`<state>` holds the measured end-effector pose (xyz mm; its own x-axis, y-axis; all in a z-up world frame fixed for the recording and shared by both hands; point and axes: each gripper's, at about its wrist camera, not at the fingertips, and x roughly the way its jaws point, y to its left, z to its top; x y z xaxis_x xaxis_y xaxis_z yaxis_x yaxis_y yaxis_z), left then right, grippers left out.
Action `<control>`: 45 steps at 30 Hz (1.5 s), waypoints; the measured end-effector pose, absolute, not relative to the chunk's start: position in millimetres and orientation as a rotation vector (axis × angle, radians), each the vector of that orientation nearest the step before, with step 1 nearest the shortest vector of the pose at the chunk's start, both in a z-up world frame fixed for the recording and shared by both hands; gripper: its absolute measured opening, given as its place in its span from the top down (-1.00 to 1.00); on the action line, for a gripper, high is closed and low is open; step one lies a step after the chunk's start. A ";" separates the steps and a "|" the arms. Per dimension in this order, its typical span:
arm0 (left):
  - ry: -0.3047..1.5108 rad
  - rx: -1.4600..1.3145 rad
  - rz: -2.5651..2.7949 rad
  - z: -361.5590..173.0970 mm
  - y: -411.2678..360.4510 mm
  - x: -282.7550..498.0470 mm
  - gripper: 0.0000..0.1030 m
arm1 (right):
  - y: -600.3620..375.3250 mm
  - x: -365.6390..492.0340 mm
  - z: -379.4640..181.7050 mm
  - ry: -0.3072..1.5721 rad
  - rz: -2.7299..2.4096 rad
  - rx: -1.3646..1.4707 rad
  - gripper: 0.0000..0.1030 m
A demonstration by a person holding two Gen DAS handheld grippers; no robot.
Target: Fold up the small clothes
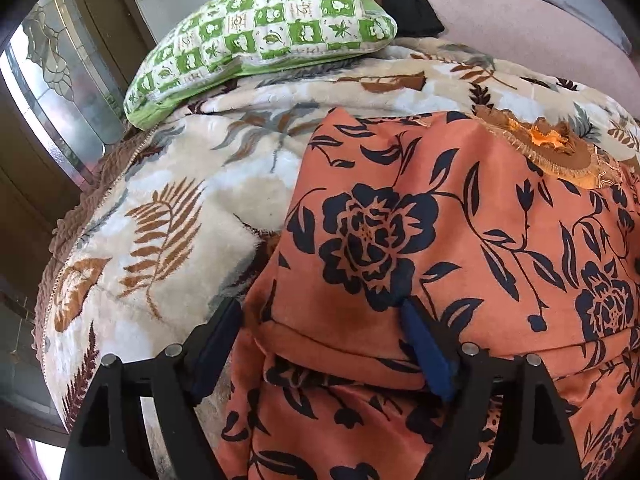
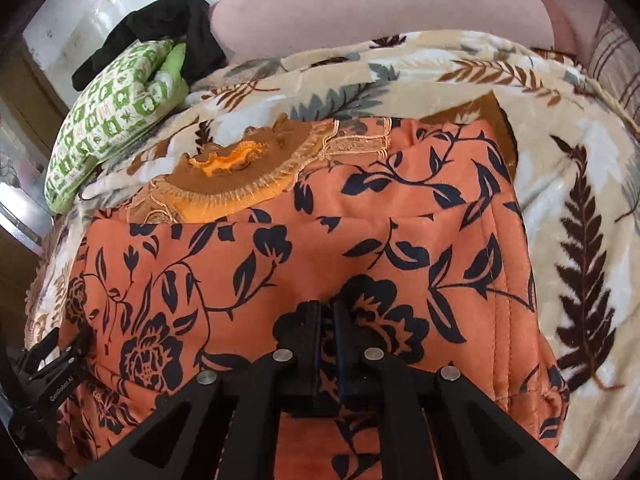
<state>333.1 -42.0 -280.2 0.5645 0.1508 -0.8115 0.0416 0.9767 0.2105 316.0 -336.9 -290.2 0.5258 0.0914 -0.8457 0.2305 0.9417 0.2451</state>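
The orange flowered garment (image 1: 420, 220), soft, light and floppy, lies on the blanket (image 1: 160, 208) under both grippers, the left gripper (image 1: 320, 344) spread astride its folded edge, the right gripper (image 2: 328, 320) pressed together empty; best pinched at a corner.

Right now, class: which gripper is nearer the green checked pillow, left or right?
Left. The left gripper is at the orange floral garment's pillow-side edge; the right gripper is further across it from the green checked pillow.

Green pillow (image 1: 260, 36), leaf-print blanket (image 1: 168, 208), black cloth (image 2: 168, 28)
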 end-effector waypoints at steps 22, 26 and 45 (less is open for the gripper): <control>0.908 0.060 0.053 -246.6 27.4 291.0 -0.68 | -332.5 222.4 -235.3 0.922 0.022 0.429 0.84; 0.906 0.021 0.068 -237.1 62.9 251.8 -0.68 | -357.1 164.8 -217.9 0.844 0.004 0.533 0.84; 1.209 -0.029 -0.028 -274.9 87.1 125.4 -0.68 | -375.4 11.4 -244.8 0.936 0.104 0.643 0.85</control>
<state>125.4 87.1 -274.9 0.3541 -0.0370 -0.9345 0.0061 0.9993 -0.0373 11.4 -375.4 -244.8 0.6024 0.3521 -0.7163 0.1871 0.8101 0.5556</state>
